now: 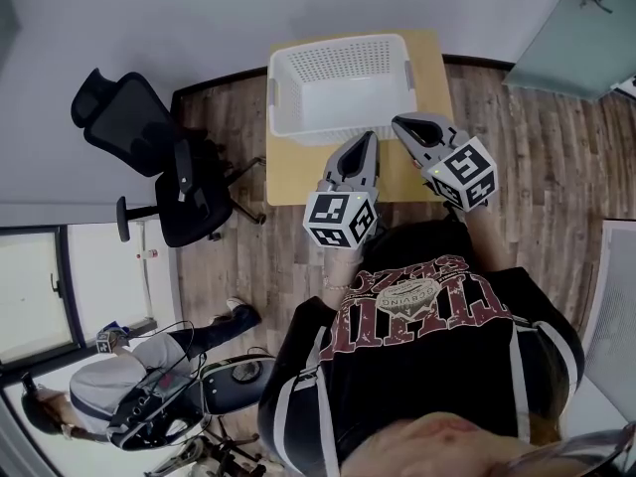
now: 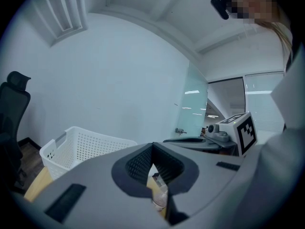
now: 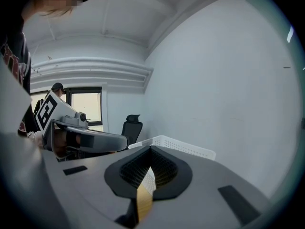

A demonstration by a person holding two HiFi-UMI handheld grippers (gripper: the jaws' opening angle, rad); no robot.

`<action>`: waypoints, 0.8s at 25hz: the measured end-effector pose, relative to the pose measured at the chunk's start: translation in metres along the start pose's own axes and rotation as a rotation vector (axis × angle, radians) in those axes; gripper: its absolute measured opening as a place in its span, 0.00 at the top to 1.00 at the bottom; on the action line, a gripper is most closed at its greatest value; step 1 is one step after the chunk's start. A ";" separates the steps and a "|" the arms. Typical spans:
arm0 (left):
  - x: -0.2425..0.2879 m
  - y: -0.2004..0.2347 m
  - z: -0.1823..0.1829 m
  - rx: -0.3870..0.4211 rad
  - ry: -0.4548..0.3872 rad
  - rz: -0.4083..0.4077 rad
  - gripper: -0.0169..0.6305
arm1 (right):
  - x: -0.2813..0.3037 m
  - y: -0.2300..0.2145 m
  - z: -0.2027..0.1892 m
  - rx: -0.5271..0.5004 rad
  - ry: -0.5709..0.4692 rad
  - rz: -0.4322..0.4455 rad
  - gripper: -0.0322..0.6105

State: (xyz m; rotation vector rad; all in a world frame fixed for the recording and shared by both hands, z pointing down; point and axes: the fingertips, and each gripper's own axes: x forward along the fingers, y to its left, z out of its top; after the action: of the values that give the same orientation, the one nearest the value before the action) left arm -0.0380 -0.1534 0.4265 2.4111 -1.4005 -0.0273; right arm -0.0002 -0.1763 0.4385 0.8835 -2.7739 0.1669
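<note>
A white perforated basket (image 1: 338, 44) stands on a small wooden table (image 1: 298, 172). Both grippers hover over the table's near edge, just in front of the basket. My left gripper (image 1: 369, 137) points toward the basket's front wall with its jaws pressed together and nothing between them. My right gripper (image 1: 399, 123) sits beside it, tip near the basket's front right corner, also shut and empty. In the left gripper view, the basket (image 2: 81, 144) lies ahead to the left of the left gripper (image 2: 152, 170). The right gripper view has the basket (image 3: 178, 147) beyond the right gripper (image 3: 148, 170).
A black office chair (image 1: 149, 157) stands left of the table on the wood floor. A glass door (image 1: 576, 28) is at the far right. Another person (image 1: 109, 386) sits at lower left among cables. White walls rise behind the table.
</note>
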 end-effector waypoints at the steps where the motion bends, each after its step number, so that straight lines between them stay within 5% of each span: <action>1: 0.000 0.000 0.000 0.000 0.001 0.001 0.90 | 0.000 0.000 -0.001 -0.004 0.007 0.003 0.92; 20: -0.006 0.006 -0.005 -0.015 0.013 0.007 0.90 | 0.002 0.007 -0.001 -0.024 0.018 0.010 0.92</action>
State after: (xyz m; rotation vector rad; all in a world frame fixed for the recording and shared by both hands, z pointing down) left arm -0.0449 -0.1491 0.4323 2.3898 -1.3986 -0.0193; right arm -0.0061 -0.1715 0.4401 0.8583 -2.7586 0.1417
